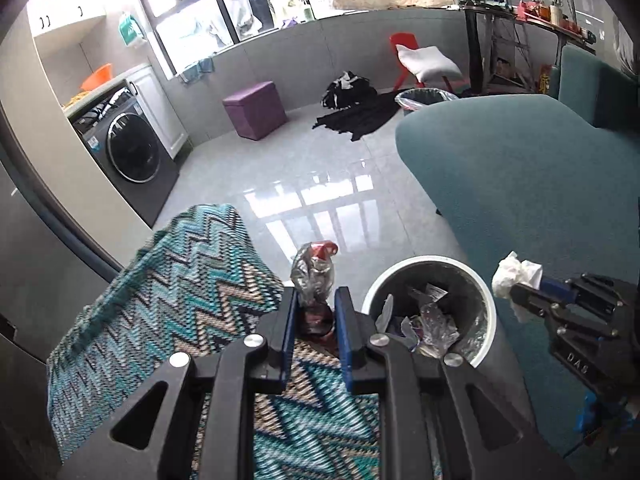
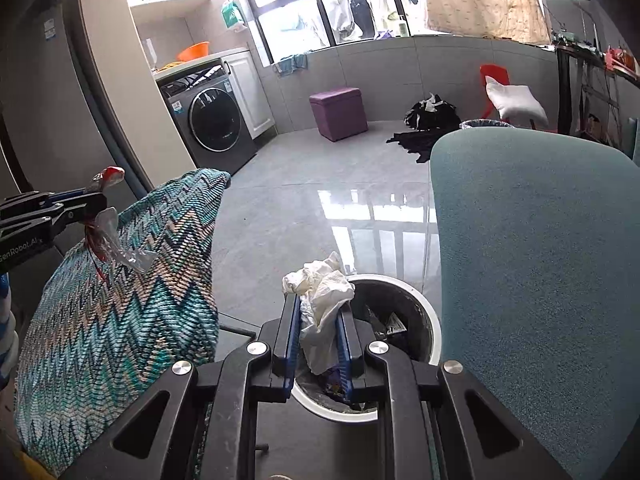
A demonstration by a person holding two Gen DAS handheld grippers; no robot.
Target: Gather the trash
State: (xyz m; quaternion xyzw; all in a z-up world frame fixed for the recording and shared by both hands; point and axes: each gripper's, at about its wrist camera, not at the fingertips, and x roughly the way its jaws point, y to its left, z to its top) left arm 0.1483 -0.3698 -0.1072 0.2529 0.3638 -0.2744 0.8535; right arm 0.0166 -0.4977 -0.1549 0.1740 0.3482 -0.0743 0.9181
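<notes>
My left gripper (image 1: 316,304) is shut on a crumpled clear plastic wrapper with red print (image 1: 314,276), held above the zigzag cushion (image 1: 168,300), left of the small white-rimmed trash bin (image 1: 486,300). The bin holds several wrappers. My right gripper (image 2: 318,312) is shut on a crumpled white tissue (image 2: 320,292), held over the bin's near rim (image 2: 434,340). The right gripper and the tissue (image 1: 516,276) also show in the left wrist view, right of the bin. The left gripper and wrapper (image 2: 106,232) also show in the right wrist view.
A teal chair (image 1: 520,184) stands right of the bin. A washing machine (image 1: 132,148), purple ottoman (image 1: 256,108), black clothes (image 1: 360,108), a second lined bin (image 1: 420,98) and a red chair with a pillow (image 1: 424,60) are across the glossy tiled floor.
</notes>
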